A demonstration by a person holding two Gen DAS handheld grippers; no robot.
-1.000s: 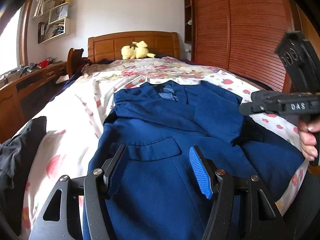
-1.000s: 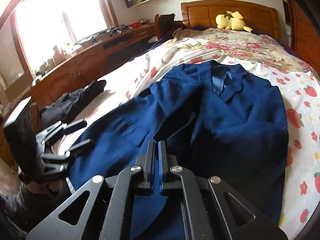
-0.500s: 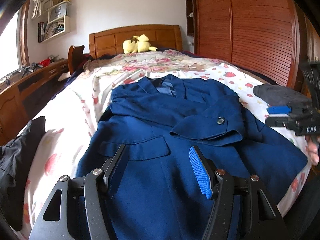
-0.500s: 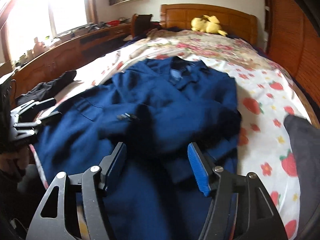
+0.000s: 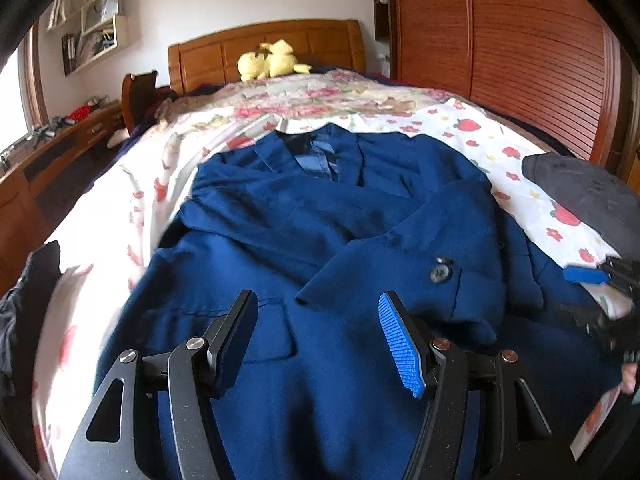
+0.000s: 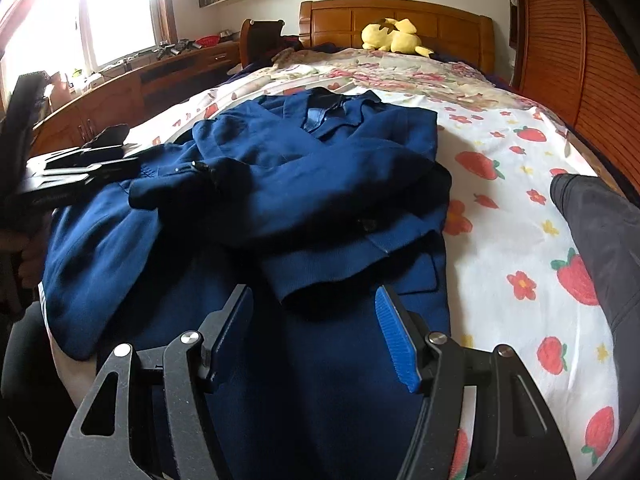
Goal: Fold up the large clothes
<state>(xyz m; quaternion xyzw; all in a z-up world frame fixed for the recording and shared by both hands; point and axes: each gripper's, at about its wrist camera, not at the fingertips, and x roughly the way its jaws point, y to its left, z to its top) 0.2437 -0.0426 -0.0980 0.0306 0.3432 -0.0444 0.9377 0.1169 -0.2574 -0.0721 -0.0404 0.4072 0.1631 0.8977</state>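
Now both grippers (image 5: 320, 336) (image 6: 316, 332) agape above blue jacket (image 5: 320, 232), sleeves crossed.

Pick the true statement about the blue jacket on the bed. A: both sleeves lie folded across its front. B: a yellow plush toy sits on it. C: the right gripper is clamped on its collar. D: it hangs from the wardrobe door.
A: on the blue jacket both sleeves are crossed over the chest, while the right gripper is open and holds nothing.

One navy blue wool blazer (image 5: 344, 248) is lying on one bed with a strawberry-print sheet (image 6: 516, 216). One yellow plush toy (image 5: 272, 65) is sitting by the one wooden headboard (image 5: 224, 53). Two black two-finger grippers are showing, left (image 5: 320, 338) and right (image 6: 316, 334).
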